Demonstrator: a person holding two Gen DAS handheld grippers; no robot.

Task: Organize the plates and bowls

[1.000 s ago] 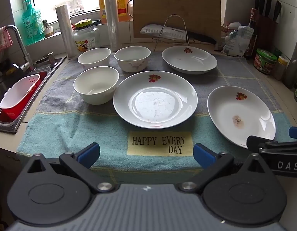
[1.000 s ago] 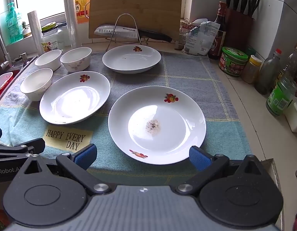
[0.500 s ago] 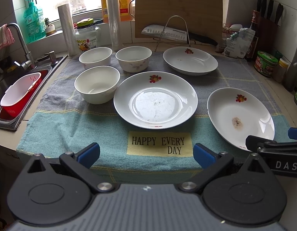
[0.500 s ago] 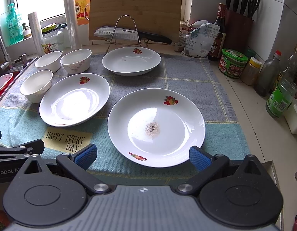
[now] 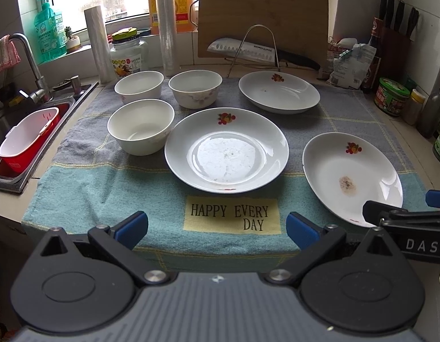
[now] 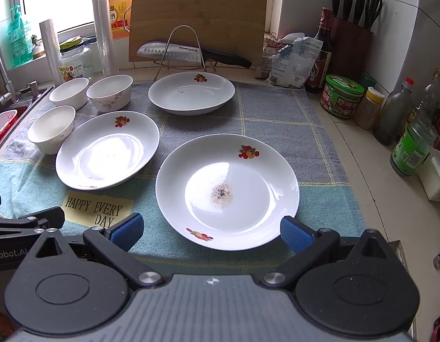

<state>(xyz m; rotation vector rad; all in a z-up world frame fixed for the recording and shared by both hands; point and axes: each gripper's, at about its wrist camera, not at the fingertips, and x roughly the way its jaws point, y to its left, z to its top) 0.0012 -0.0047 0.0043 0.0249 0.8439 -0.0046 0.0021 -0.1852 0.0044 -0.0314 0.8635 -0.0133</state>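
Crockery is lying spread in a single layer over a towel [image 5: 86, 188] that is covering the desk [image 6: 371, 199], probably so the pieces do not slide or knock on the hard top. Three bowls [image 5: 140, 126] are sitting close together at the far left, near the sink [image 5: 9, 176]; three plates are taking up the middle and right. The middle plate [image 5: 226, 149] is lying almost touching the nearest bowl, the far plate [image 5: 278, 91] is resting in front of the knife rack [image 5: 254, 45], and the near right plate [image 6: 227, 191], marked with a brownish speck of residue at its centre, is lying closest to the person.

Nothing is stacked yet, so the sorting looks to be at its very start. The left hand-held gripper [image 5: 217, 229] is hanging at the near edge of the towel, jaws spread wide and holding nothing, aimed at the middle plate. The right hand-held gripper [image 6: 211, 232] is likewise gaping and empty, its blue pads [image 6: 294, 233] flanking the near rim of the soiled plate without touching it, which suggests this plate is the likely first pick. The two grippers are being held side by side, each visible at the edge of the other's view.

Plates are shallow with thin rims, so a grasp would need to pinch the rim from the near edge; bowls would nest more readily.
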